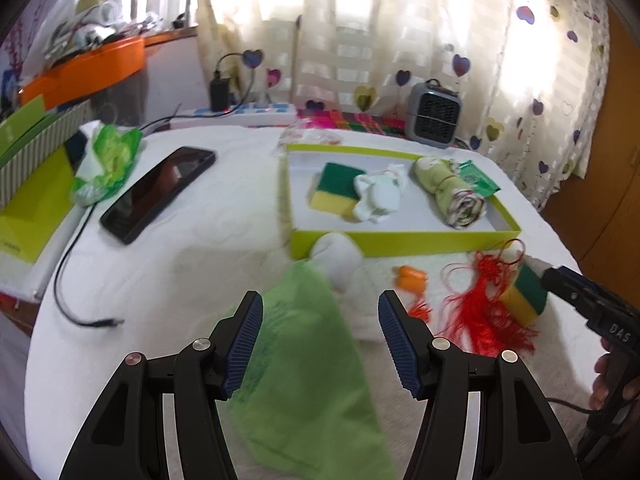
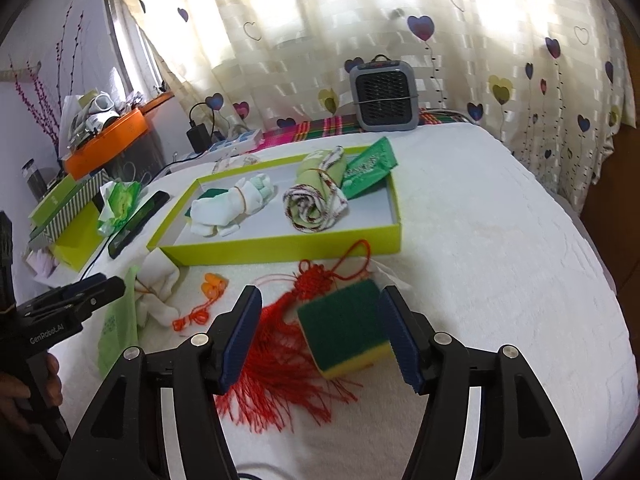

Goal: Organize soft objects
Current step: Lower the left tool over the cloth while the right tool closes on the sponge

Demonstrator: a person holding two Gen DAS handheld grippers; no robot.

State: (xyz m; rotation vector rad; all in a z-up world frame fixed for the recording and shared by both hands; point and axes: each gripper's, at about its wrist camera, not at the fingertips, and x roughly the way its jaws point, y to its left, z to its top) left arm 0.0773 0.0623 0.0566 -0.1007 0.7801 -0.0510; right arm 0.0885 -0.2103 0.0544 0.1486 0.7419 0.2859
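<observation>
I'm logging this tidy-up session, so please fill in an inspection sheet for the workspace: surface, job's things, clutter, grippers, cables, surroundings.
Surface: white cover.
Job's things: tray holds a sponge, white socks, a rolled towel and a green packet. Outside it: second sponge, red tassel, green bag, white cloth, orange earplugs.
Clutter: phone, wrapper.
Grippers: left gripper open over the bag; right gripper open around the second sponge.
Cables: black cable.
Surroundings: heart curtain, small heater.
</observation>
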